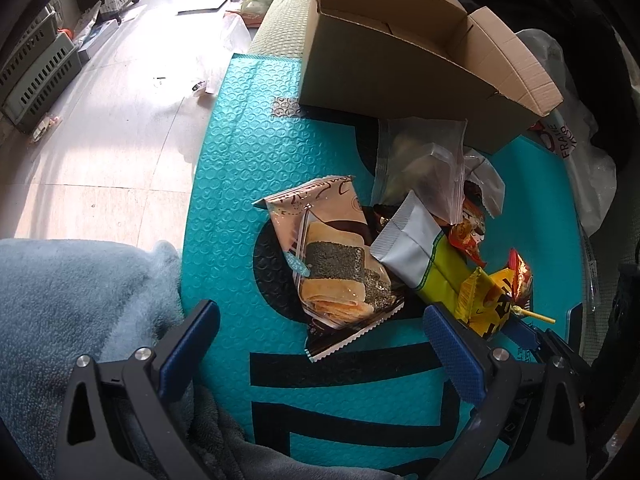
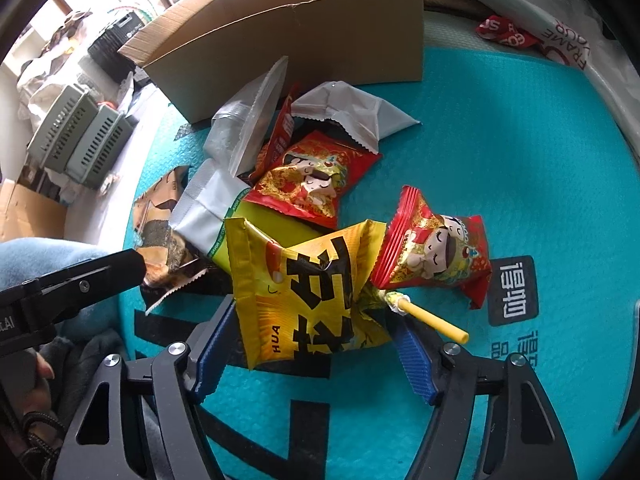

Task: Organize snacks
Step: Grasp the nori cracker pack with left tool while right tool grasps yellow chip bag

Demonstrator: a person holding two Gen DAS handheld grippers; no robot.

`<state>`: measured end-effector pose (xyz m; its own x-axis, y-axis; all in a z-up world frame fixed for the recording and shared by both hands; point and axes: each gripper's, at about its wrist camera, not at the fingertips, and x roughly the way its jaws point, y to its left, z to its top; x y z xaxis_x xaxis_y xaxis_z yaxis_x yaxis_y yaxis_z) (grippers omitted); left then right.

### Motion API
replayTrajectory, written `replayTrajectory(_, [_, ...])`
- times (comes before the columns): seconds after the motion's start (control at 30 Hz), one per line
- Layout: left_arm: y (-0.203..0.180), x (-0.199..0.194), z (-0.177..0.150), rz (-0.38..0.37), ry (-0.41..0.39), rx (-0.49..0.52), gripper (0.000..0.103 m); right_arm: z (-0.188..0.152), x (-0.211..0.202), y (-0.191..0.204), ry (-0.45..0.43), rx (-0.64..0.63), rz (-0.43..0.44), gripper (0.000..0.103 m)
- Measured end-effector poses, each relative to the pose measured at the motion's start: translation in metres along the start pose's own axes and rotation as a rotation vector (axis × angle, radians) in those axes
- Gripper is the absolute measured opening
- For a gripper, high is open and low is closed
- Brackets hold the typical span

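- My right gripper (image 2: 316, 344) has its fingers around the crinkled yellow foil snack packet (image 2: 308, 292) on the teal mat (image 2: 500, 128); the pads aren't visibly pressing, so it could slip.
- A yellow lollipop stick (image 2: 434, 322) beside it may snag.
- My left gripper (image 1: 324, 344) fingers are wide, empty.

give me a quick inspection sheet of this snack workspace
surface: teal bubble mailer with black print, under everything.
job's things: open cardboard box; yellow packet; two red packets; seaweed roll pack; green-and-silver pack; clear zip bag; yellow lollipop stick.
clutter: white plastic bag, blue blanket.
grippers: left claw open and empty; right claw straddling the yellow packet, not clearly clamped.
cables: nothing seen.
surroundings: pale floor, grey crates.
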<state>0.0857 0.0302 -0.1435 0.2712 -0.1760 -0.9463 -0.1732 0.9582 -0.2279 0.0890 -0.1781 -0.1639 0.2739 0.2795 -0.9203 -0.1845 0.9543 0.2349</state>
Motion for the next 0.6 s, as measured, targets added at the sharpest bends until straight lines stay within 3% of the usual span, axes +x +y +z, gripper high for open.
replayTrajectory(0.37, [0.004, 0.033, 0.018, 0.081, 0.029, -0.032, 0.103, -0.001, -0.005, -0.007, 0.003, 0.013, 0.013, 0.065])
replayTrajectory(0.6, [0.008, 0.046, 0.021, 0.037, 0.034, -0.042, 0.096, -0.001, -0.007, -0.010, -0.003, 0.014, 0.022, 0.062])
